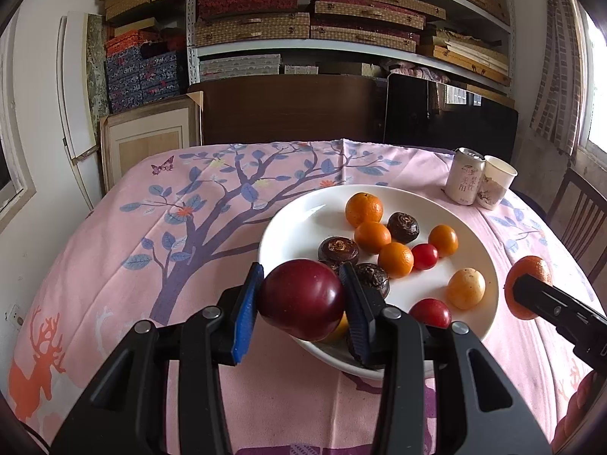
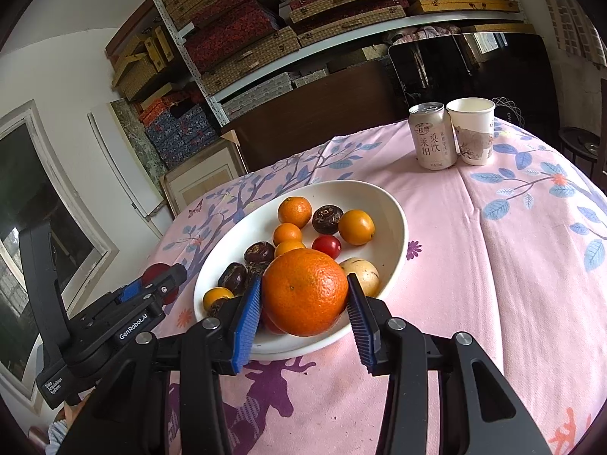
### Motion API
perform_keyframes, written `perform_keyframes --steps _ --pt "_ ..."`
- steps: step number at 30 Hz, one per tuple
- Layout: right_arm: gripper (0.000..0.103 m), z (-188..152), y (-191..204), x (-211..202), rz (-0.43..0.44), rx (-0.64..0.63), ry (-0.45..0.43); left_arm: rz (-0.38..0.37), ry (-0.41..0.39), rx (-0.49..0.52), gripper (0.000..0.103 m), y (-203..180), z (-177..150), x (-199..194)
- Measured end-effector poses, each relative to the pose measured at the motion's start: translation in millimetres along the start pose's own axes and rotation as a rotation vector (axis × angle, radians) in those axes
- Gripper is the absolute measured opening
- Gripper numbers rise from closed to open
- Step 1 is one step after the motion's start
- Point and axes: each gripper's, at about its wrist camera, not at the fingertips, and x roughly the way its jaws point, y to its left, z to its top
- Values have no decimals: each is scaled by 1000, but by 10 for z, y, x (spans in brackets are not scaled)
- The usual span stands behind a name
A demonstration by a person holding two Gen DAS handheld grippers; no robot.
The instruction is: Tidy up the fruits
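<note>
Gripping a dark red plum across its widest part, the left claw sits over the near-left rim of the white plate; blue pads press both flanks of the fruit; plum looks smooth, glossy, likely slippery and soft enough to bruise, so a mid-body hold with a light squeeze suits it; claw points forward and slightly down, fruit lifted clear of the pink tabletop; plate already carries small oranges, dark brown round fruits, cherry tomatoes and a yellow fruit; at the right edge the right claw shows side-on, a big orange in it, beside the plate's right rim; drink can and paper cup touch each other at the far right.

Right wrist view: right claw closed around the big orange at its equator; pebbled skin, firm, heavier than the rest, good friction, not fragile; fruit appears held over the near rim of the plate, height above it cannot tell; claw roughly level, aimed at the far shelves; left claw low at left beside the plate, the plum peeking red between its fingers; judged step: both fruits about to go into the plate.
</note>
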Motion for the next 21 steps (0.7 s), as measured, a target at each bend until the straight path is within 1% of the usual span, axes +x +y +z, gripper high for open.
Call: perform_keyframes --steps 2,5,6,7,8,9,10,12,14,16,18,19,21 --pt "44 47 53 26 -2 -10 -18 -5 0 1 41 -33 37 53" --pt "44 96 159 98 -16 -44 -33 12 2 19 41 -87 56 155" --pt "46 118 199 163 -40 -65 -36 29 -1 29 49 -109 62 201" --pt "47 134 240 245 -68 -95 -31 56 -11 45 60 -138 64 236" --pt "53 135 257 308 -92 -125 -31 82 -36 62 89 -169 54 244" --pt "55 116 255 316 -112 -141 -39 105 -72 78 99 -194 33 219" --pt "55 99 245 297 -113 -146 -49 113 -93 100 99 -223 19 193" --pt "55 117 203 229 -82 -132 -52 105 -80 134 99 -278 12 194" --pt "55 115 162 123 -63 -108 -67 92 -88 138 99 -293 -16 151" --pt "57 68 146 29 -71 -116 -76 77 -95 156 99 -303 -63 75" --pt "66 -3 144 -58 -95 -138 -89 87 -108 162 99 -312 -123 -46" --pt "67 -42 148 -95 -105 -150 -92 80 -111 158 99 -310 -157 -113" --pt "71 -138 140 -175 -122 -168 -91 40 -100 135 99 -293 -226 -230"
